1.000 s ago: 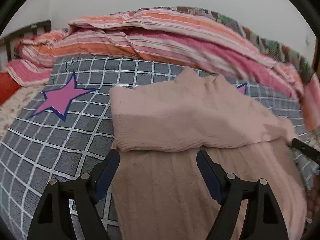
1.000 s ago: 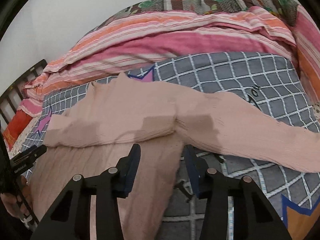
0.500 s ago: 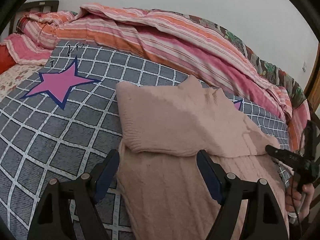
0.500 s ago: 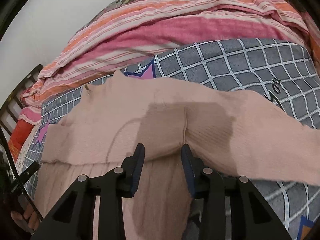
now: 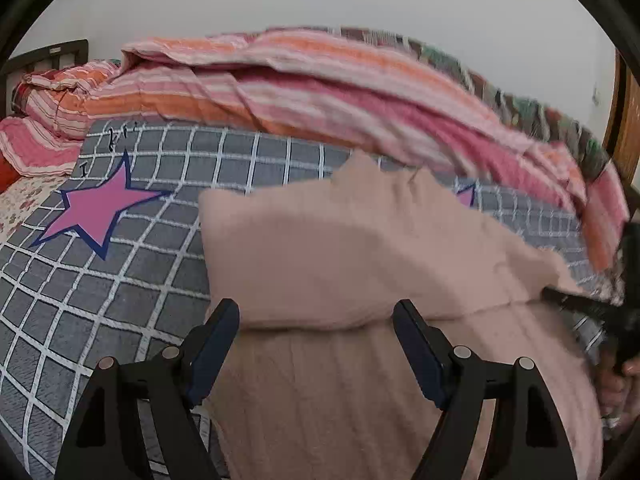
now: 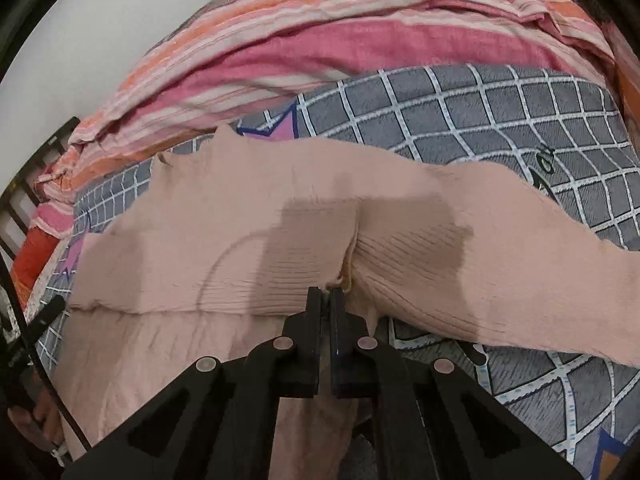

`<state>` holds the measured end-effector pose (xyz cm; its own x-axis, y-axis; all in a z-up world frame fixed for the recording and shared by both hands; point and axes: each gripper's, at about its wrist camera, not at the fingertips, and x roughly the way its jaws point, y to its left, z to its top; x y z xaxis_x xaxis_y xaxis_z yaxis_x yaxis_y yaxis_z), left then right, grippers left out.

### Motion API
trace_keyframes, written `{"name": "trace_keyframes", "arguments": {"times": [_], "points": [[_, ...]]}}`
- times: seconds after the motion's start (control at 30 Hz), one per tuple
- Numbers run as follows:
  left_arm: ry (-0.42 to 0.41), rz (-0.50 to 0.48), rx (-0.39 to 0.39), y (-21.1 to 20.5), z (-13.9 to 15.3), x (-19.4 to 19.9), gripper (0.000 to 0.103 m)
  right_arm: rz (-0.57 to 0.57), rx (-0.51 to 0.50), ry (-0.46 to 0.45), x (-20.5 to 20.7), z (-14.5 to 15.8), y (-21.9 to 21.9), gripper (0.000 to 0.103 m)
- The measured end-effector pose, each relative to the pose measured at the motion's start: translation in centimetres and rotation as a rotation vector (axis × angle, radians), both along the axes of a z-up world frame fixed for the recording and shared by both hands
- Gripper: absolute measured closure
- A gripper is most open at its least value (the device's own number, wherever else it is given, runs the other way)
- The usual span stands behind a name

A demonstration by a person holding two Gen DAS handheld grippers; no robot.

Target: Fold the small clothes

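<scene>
Bed: a grey checked cover (image 5: 132, 280) with pink stars (image 5: 96, 208) carries everything.
Quilt: a pink and orange striped quilt (image 5: 320, 80) lies bunched along the far side of the bed, against the wall.
Sweater: a pale pink knit sweater (image 5: 340, 248) lies flat on the cover; its left sleeve is folded across the chest, its right sleeve (image 6: 520, 264) trails out to the right over the checks.
Left gripper: the left gripper (image 5: 316, 316) hangs over the sweater's left side, jaws spread wide; the folded sleeve's edge lies between them, and neither pad presses on it.
Right gripper: the right gripper (image 6: 326, 292) has just been closing and its jaws are now pressed together, pinching a small pucker of knit where the right sleeve meets the body.
Hands: in the left view a hand (image 5: 616, 384) shows at the right edge behind the right gripper; in the right view a hand (image 6: 36, 416) shows at the lower left.
</scene>
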<state>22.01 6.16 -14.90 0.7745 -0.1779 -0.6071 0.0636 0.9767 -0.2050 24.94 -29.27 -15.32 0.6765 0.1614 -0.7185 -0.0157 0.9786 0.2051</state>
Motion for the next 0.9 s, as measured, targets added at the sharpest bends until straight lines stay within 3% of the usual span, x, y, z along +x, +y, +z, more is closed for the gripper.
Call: {"name": "trace_keyframes", "arguments": {"times": [0.2, 0.27, 0.33, 0.43, 0.57, 0.67, 0.8, 0.9], "points": [[0.082, -0.005, -0.026, 0.3, -1.2, 1.0, 0.025, -0.011, 0.042, -0.005, -1.5, 0.5, -1.3, 0.098], [0.083, -0.004, -0.005, -0.1, -1.3, 0.9, 0.023, -0.007, 0.051, -0.028, -2.8, 1.2, -2.0, 0.090], [0.089, -0.005, 0.022, -0.6, -1.4, 1.0, 0.022, -0.031, 0.023, -0.066, -4.3, 2.3, -2.8, 0.062], [0.092, -0.008, 0.030, -0.9, -1.5, 1.0, 0.021, -0.098, -0.026, -0.131, -6.5, 3.9, -4.6, 0.044], [0.093, -0.010, 0.031, -0.8, -1.5, 1.0, 0.021, -0.212, -0.153, -0.140, -8.9, 5.3, -8.9, 0.044], [0.093, -0.011, 0.029, -0.8, -1.5, 1.1, 0.020, -0.264, -0.167, -0.109, -11.2, 4.7, -12.6, 0.043], [0.097, -0.010, 0.038, -0.9, -1.5, 1.2, 0.020, -0.331, -0.058, -0.080, -14.2, 2.1, -18.3, 0.040], [0.101, -0.011, 0.046, -1.0, -1.6, 1.3, 0.020, -0.387, 0.104, -0.084, -15.5, -0.1, -22.1, 0.040]]}}
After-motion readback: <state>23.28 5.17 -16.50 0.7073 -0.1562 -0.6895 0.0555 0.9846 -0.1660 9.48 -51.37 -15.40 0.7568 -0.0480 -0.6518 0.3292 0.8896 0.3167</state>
